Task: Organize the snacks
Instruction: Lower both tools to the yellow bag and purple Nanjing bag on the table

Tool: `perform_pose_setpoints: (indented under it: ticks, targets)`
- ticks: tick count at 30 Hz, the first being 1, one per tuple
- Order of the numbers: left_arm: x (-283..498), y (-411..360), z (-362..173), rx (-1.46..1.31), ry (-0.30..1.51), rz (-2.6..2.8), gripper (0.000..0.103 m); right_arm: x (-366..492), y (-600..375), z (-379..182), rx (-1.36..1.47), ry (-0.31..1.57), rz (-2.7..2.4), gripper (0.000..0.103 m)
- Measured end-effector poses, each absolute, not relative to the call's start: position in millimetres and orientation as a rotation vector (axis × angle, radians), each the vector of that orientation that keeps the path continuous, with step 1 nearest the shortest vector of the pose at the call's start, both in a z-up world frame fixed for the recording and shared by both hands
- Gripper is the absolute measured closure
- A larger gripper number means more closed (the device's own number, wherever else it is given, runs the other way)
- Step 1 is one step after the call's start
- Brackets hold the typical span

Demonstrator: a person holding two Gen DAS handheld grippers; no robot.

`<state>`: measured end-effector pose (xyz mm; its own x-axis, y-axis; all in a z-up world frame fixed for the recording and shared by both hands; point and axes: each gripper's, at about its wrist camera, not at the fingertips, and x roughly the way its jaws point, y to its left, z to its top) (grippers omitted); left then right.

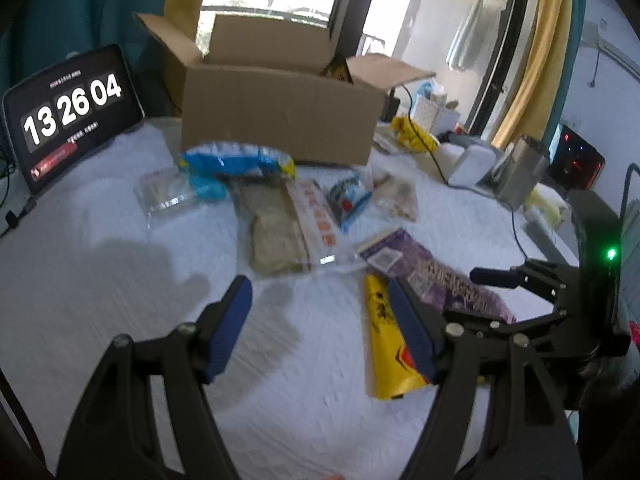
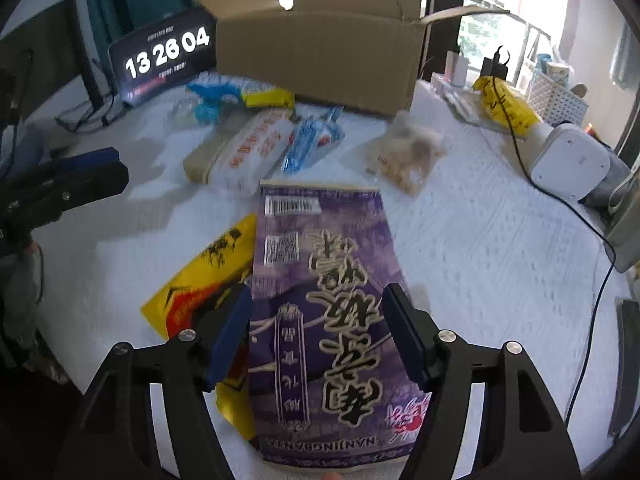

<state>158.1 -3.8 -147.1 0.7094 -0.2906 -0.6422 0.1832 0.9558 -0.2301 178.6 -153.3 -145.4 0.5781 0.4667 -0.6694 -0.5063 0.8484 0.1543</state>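
Several snack packets lie on a white cloth before an open cardboard box point(image 1: 280, 120) point(image 2: 320, 56). A purple packet point(image 2: 320, 248) point(image 1: 436, 272) lies flat, partly over a yellow packet point(image 2: 208, 272) point(image 1: 384, 344). My right gripper point(image 2: 318, 328) straddles the purple packet's near end, jaws open, and I see no squeeze on it. My left gripper point(image 1: 322, 326) hangs open over bare cloth, its right finger beside the yellow packet. Farther back lie a blue packet point(image 1: 236, 160), a clear bag with a brown block point(image 1: 280, 232), a small blue packet point(image 1: 348, 196) and a bag of beige pieces point(image 2: 408, 152).
A tablet showing a clock point(image 1: 72, 116) leans at the back left. On the right stand a white device point(image 2: 568, 164), a black cable point(image 2: 520, 152), a yellow bag point(image 2: 508, 104) and a white basket point(image 2: 556, 96). A small clear bag point(image 1: 168, 196) lies left.
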Motion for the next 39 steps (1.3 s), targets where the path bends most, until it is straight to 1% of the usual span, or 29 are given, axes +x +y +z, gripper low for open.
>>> perform_pose_setpoints:
  ticks: [2,6,10,13,16,19,21,22,23,24,25,26,27,28,29,34,35,36,37,38,39]
  targets:
    - [158,-8,-153,-0.149,0.753,-0.272,0.031,179,-156,-147,-0.055,0.767,0.565,0.027]
    - [161,-12,-158,-0.154,0.774,-0.283,0.031,177,-156,-149,-0.073,0.746,0.562,0.024]
    - [163,-16,-159,-0.15,0.78,-0.295,0.031,178,-155,-152,-0.075,0.712,0.558,0.013]
    - [163,-21,-160,-0.142,0.785,-0.304,0.031,184,-159,-158,-0.014,0.712,0.585,0.009]
    - [163,-25,-162,-0.129,0.795,-0.309,0.031,192,-168,-164,0.075,0.74,0.632,0.009]
    - [165,-31,-164,-0.117,0.809,-0.308,0.031,192,-168,-163,0.076,0.742,0.645,0.009]
    - [166,-35,-164,-0.111,0.815,-0.308,0.031,192,-169,-163,0.089,0.74,0.666,0.016]
    - [167,-38,-164,-0.106,0.817,-0.309,0.031,192,-171,-162,0.11,0.739,0.694,0.027]
    - [167,-39,-164,-0.103,0.819,-0.31,0.031,192,-171,-161,0.111,0.736,0.697,0.033]
    - [168,-42,-164,-0.098,0.823,-0.313,0.031,190,-171,-159,0.106,0.729,0.702,0.036]
    - [168,-45,-164,-0.093,0.826,-0.315,0.031,189,-172,-158,0.108,0.72,0.713,0.046]
    - [168,-48,-164,-0.086,0.828,-0.319,0.031,189,-173,-156,0.117,0.717,0.727,0.062]
    - [169,-52,-164,-0.079,0.832,-0.322,0.031,189,-174,-154,0.13,0.712,0.736,0.069]
    - [169,-54,-165,-0.075,0.836,-0.325,0.031,190,-174,-154,0.127,0.714,0.733,0.087]
    - [170,-57,-165,-0.072,0.84,-0.327,0.031,191,-173,-155,0.116,0.722,0.726,0.1]
    - [172,-66,-167,-0.06,0.855,-0.332,0.031,189,-183,-154,0.127,0.697,0.694,0.099]
    - [173,-68,-168,-0.06,0.857,-0.332,0.031,189,-186,-152,0.125,0.688,0.682,0.098]
    - [173,-69,-168,-0.061,0.859,-0.332,0.031,188,-187,-150,0.111,0.68,0.67,0.095]
    - [174,-70,-169,-0.062,0.862,-0.334,0.031,188,-187,-149,0.073,0.68,0.649,0.08]
    - [174,-71,-169,-0.062,0.863,-0.336,0.031,189,-186,-149,0.043,0.683,0.638,0.056]
    - [175,-73,-169,-0.06,0.864,-0.34,0.031,191,-187,-149,0.01,0.679,0.623,0.044]
